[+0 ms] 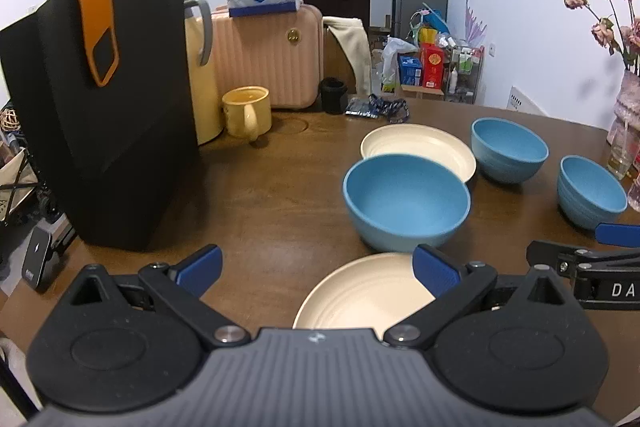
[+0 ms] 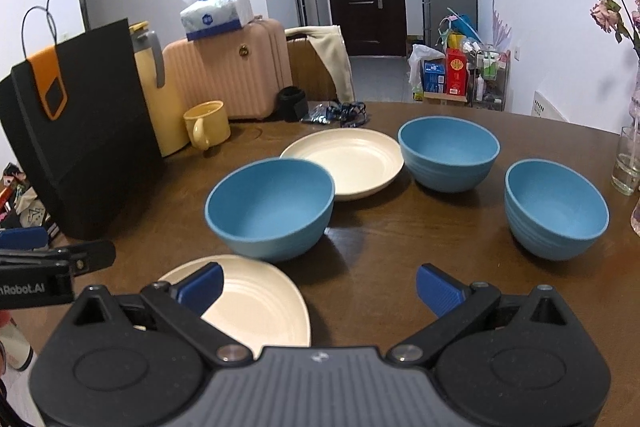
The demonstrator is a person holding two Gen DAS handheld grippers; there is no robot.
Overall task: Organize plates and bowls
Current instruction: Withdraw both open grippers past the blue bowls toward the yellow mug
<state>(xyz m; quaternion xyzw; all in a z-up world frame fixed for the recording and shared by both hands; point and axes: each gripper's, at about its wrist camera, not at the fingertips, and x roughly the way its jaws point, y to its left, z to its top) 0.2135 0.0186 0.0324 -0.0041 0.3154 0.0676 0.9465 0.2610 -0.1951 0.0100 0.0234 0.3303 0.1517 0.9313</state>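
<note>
Under both open tools point(image 1: 318, 273) point(image 2: 320, 289) lies the near plate point(image 2: 256, 303).

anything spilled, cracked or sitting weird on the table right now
Nothing stands out. The three blue bowls sit upright and apart, and both cream plates lie flat on the table. No spill or crack shows. Both grippers are open and hold nothing.
</note>
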